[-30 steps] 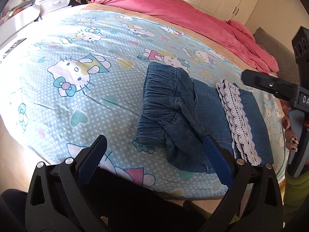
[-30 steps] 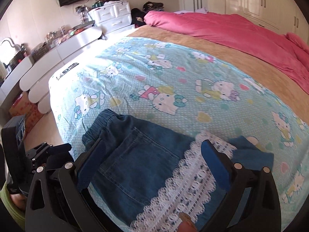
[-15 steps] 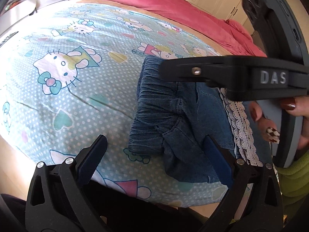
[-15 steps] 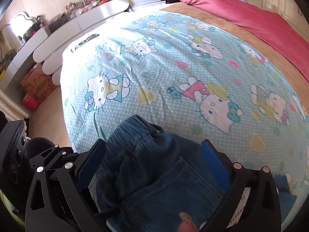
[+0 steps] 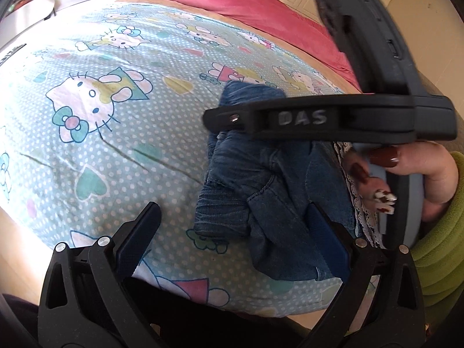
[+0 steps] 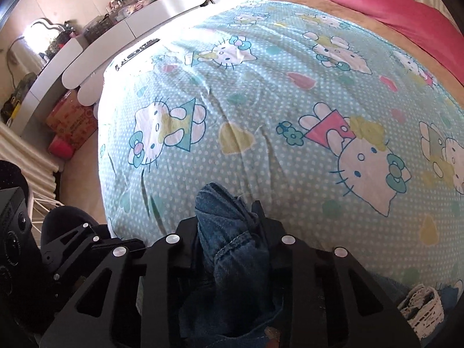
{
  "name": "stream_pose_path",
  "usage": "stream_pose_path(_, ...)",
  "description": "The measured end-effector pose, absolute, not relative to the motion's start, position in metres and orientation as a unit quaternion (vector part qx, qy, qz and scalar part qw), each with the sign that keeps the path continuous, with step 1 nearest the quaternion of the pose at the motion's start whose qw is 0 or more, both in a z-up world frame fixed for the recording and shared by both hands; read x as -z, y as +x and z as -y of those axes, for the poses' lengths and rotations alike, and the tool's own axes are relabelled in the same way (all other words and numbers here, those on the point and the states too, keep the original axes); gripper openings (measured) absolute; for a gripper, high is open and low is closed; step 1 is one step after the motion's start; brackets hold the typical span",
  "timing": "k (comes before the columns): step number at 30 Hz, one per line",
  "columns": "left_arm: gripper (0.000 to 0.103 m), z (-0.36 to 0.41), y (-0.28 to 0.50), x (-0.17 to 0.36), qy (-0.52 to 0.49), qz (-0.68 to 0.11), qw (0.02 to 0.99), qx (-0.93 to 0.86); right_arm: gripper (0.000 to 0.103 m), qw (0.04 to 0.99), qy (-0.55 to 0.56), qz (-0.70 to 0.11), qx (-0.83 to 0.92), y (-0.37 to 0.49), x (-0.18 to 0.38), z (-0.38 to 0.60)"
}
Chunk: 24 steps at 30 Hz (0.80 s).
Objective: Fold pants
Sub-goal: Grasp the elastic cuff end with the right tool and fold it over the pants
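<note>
Folded blue denim pants (image 5: 261, 185) with white lace trim (image 5: 356, 203) lie on the Hello Kitty bedsheet (image 5: 116, 133) near its front edge. My left gripper (image 5: 232, 232) is open just in front of the pants, its right finger over the denim's near corner. My right gripper (image 6: 229, 226) is shut on a bunched fold of the denim waistband (image 6: 229, 232). In the left wrist view the right gripper's body (image 5: 333, 119) reaches across over the pants, held by a hand with painted nails (image 5: 406, 168).
A pink duvet (image 5: 246, 8) lies across the far side of the bed. White shelving with clutter (image 6: 95, 37) and a red box (image 6: 72, 121) stand beside the bed. The bed's front edge is just below both grippers.
My right gripper has moved left over the pants and shut on the waistband fold. The left gripper has stayed open and shifted slightly closer to the pants.
</note>
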<state>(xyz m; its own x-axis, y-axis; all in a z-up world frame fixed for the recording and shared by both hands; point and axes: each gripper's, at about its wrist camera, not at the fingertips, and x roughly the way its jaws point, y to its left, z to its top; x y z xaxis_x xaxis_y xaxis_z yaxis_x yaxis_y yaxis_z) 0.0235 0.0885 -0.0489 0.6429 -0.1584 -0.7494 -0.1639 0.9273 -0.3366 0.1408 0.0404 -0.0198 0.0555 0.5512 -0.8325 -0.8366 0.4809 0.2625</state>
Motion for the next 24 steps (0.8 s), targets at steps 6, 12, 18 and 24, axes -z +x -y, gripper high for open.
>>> stream_pose_path(6, 0.093, -0.089, 0.022, 0.049, -0.214, -0.419, 0.882, -0.004, 0.025, 0.732, -0.114, -0.464, -0.486, 0.143, -0.007, -0.005)
stream_pose_path(12, 0.093, -0.075, 0.022, 0.048, -0.232, -0.421, 0.877, 0.020, 0.025, 0.741, -0.085, -0.452, -0.489, 0.140, -0.023, 0.021)
stream_pose_path(18, 0.093, -0.062, 0.025, 0.043, -0.280, -0.406, 0.867, 0.066, 0.025, 0.751, -0.062, -0.436, -0.492, 0.137, -0.037, 0.054)
stream_pose_path(24, 0.090, -0.038, 0.033, 0.028, -0.279, -0.399, 0.868, 0.092, 0.025, 0.767, -0.036, -0.421, -0.483, 0.140, -0.050, 0.096)
